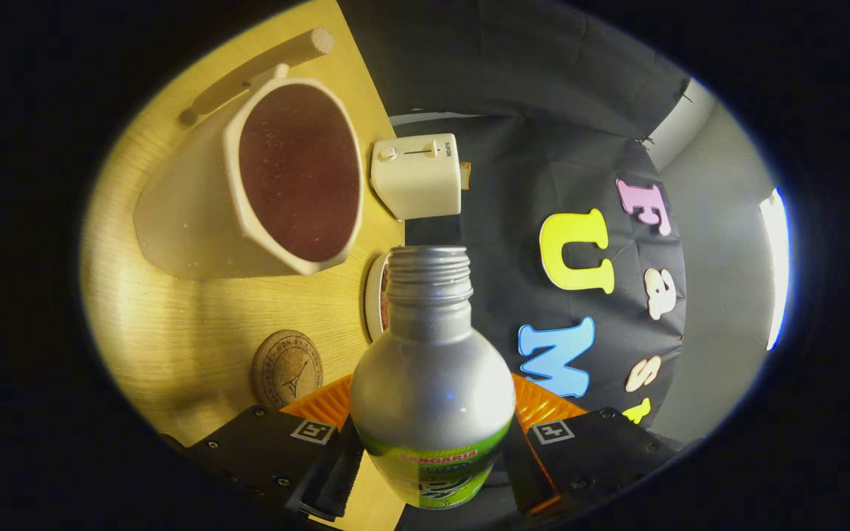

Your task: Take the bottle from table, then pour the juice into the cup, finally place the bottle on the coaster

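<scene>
Bottle: a silver metal bottle (432, 383) with a green label low on its body and a bare threaded neck with no cap on it; it sits between the two fingers and points forward, away from the camera, its open mouth toward the far edge of the table.
Gripper: the gripper (432, 442) has both fingers pressed against the bottle's lower body, one on each side, clamped on it.
Pose: the whole scene appears rolled about a quarter turn, the wooden table (174, 324) standing as a wall on one side and the booth's black cloth (528, 169) on the other, so the gripper is turned onto its side with the bottle tipped along with it.
Coaster: a round cork coaster (287, 369) lies flat on the table, just ahead of the left finger and beside the bottle's body, with nothing on it.
Cup: a large pale cup (248, 184) with a faceted rim and a straight wooden handle (263, 70) stands on the table beyond the coaster, near the bottle's neck but apart from it; its inside looks dark reddish-brown.
Round rim: a pale rounded edge (375, 295) shows just behind the bottle's neck; what it belongs to cannot be told.
Toaster: a cream toaster (417, 173) with a knob and slider stands beyond the bottle's mouth at the table's far edge.
</scene>
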`<state>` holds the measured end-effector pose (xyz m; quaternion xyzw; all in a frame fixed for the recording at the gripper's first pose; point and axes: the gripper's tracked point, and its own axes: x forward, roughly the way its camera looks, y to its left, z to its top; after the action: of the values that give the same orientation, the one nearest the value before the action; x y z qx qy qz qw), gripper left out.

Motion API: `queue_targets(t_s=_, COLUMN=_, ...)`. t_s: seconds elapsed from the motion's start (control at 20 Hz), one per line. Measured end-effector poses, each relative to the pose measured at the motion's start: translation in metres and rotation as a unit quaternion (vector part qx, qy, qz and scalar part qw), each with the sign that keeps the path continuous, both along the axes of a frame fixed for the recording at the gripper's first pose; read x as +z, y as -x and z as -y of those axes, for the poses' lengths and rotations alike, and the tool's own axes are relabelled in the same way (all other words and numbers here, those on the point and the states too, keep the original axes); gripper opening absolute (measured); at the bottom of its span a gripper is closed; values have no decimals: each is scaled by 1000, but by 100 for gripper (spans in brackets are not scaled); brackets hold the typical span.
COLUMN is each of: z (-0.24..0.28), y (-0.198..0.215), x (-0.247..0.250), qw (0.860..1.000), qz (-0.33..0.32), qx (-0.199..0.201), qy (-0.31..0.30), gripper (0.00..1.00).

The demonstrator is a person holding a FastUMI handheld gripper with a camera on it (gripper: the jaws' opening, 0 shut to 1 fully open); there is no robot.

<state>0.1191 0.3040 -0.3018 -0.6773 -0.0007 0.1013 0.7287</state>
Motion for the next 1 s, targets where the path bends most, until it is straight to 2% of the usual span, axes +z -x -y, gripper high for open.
queue_targets(t_s=0.55, z=-4, y=0, x=5, qw=997, qz=28, qx=23, qy=71, gripper=81)
queue_targets(t_s=1.0, z=-6, y=-1, x=12, qw=993, qz=45, qx=34, qy=103, gripper=81)
